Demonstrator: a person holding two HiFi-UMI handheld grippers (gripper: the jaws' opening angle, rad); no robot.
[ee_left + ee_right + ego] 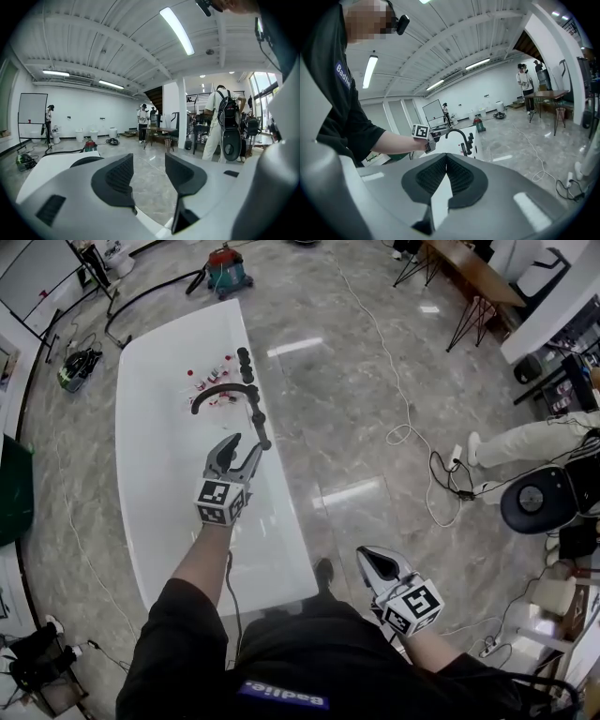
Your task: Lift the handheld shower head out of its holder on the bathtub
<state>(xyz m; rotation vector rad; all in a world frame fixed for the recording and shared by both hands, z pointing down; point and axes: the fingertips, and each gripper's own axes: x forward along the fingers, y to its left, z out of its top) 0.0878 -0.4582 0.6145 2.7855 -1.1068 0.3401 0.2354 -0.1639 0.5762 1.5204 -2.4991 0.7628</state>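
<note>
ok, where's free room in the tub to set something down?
Free: near half of the bathtub, behind the left gripper; also the far end past the black faucet. Crowded: right rim at the faucet, red bits beside it.

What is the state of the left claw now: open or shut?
Open. In the left gripper view the left claw has its two pads standing apart, and only floor shows between them.
</note>
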